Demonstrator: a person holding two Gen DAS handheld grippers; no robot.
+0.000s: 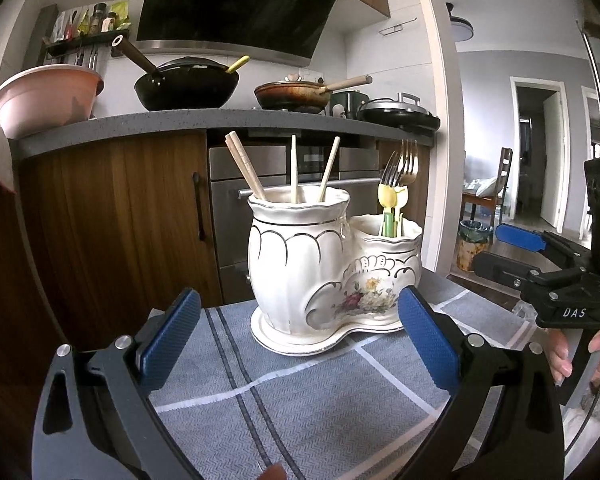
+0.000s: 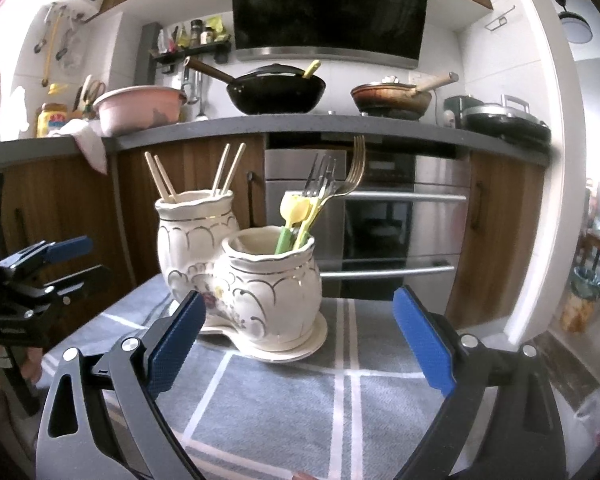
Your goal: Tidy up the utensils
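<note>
A white ceramic double holder (image 1: 324,268) (image 2: 244,276) with gold trim and a flower print stands on a grey striped cloth (image 1: 300,400) (image 2: 300,408). Its taller pot holds several wooden chopsticks (image 1: 246,168) (image 2: 162,178). The lower pot holds several metal forks (image 1: 404,164) (image 2: 332,180) and yellow and green plastic utensils (image 1: 390,210) (image 2: 296,216). My left gripper (image 1: 300,340) hangs open just in front of the holder, nothing between its blue pads. My right gripper (image 2: 300,340) is open too, empty, and shows at the right edge of the left wrist view (image 1: 512,252).
Behind the table runs a grey kitchen counter (image 1: 180,120) (image 2: 300,126) with a pink basin (image 1: 44,96), a black wok (image 1: 188,84) and a frying pan (image 1: 296,94). A steel oven (image 2: 384,216) and wooden cabinet doors sit below. A hand (image 1: 564,356) holds the right gripper.
</note>
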